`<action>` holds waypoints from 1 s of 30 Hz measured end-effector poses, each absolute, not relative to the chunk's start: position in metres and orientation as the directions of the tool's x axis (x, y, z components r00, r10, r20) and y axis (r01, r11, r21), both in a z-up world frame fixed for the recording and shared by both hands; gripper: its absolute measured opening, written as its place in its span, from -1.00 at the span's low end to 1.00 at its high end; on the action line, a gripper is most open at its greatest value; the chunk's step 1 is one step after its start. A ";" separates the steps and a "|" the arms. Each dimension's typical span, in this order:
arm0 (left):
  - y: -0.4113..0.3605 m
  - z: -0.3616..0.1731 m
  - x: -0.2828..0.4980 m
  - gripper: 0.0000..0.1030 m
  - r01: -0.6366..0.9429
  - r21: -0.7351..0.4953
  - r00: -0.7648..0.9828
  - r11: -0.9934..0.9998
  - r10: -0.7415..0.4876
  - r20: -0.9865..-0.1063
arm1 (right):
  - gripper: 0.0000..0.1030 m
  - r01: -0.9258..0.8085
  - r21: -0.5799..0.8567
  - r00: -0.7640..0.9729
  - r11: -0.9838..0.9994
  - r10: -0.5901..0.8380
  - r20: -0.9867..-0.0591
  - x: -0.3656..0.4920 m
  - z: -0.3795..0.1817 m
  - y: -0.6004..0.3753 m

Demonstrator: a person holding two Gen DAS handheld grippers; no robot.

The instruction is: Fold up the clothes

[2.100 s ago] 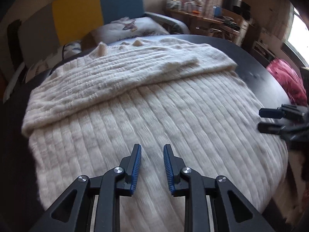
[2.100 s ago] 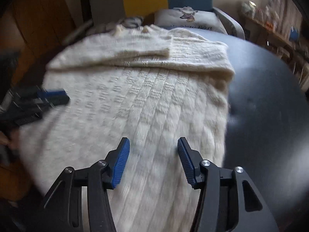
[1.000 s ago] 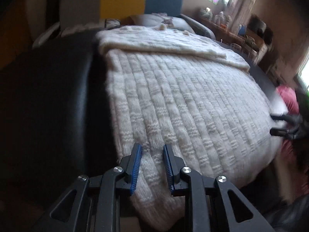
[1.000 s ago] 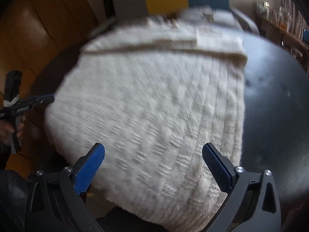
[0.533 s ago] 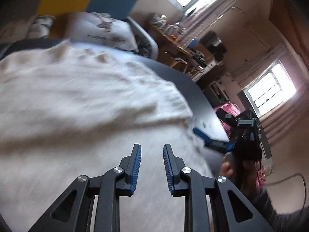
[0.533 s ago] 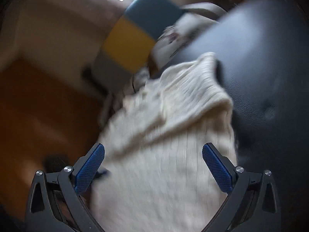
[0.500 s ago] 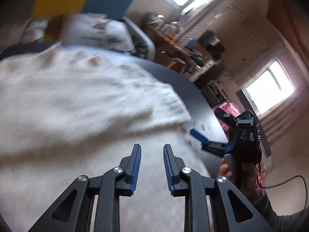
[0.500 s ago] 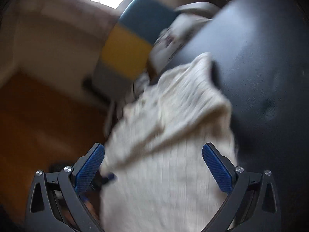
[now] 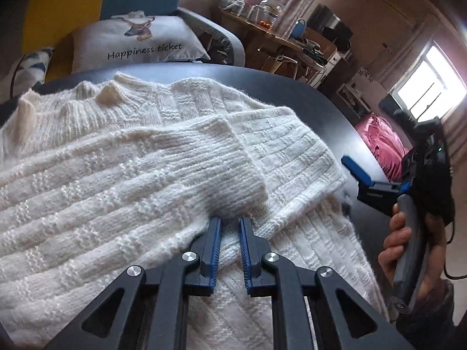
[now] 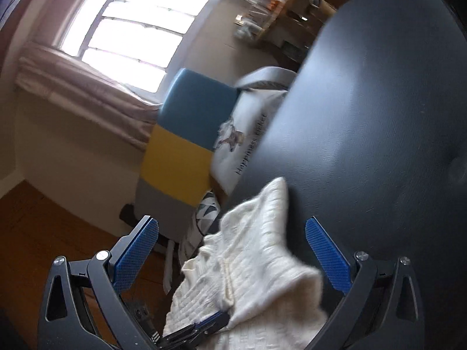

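Presently, the cream knit sweater (image 9: pixel 151 175) lies spread on the dark round table (image 9: pixel 306 99), one sleeve (image 9: pixel 189 157) folded across its body. The left gripper (image 9: pixel 229 227) hovers at the sleeve cuff, fingers nearly together with a narrow gap; whether they pinch the knit cannot be told. The right gripper (image 10: pixel 232 250), held in a hand (image 9: pixel 400 248), has fingers spread wide beside the sweater's edge.

Printed cushion (image 9: pixel 137 43) on blue-yellow chair (image 10: pixel 186 134); cluttered desk (image 9: pixel 280 38); window (image 10: pixel 134 29).
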State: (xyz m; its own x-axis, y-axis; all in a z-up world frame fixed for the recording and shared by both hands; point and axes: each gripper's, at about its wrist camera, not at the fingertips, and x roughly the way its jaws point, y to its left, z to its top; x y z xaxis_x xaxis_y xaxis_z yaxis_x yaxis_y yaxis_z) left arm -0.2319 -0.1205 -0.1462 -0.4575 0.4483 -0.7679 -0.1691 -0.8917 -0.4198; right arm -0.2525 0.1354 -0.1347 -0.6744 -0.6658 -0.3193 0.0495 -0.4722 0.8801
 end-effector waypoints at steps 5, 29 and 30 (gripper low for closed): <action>-0.124 -0.143 -0.232 -0.73 -0.176 -0.454 -0.454 -0.873 0.481 -0.750 | 1.00 0.075 0.893 -0.576 -0.444 -0.750 -0.324 -0.245 -0.128 0.126; -0.108 -0.132 -0.232 -0.67 -0.299 -0.433 -0.398 -0.850 0.523 -0.753 | 1.00 -0.044 0.884 -0.634 -0.464 -0.671 -0.384 -0.269 -0.155 0.092; -0.107 -0.124 -0.234 -0.63 -0.315 -0.442 -0.410 -0.840 0.541 -0.735 | 1.00 -0.046 0.882 -0.623 -0.470 -0.676 -0.393 -0.263 -0.154 0.095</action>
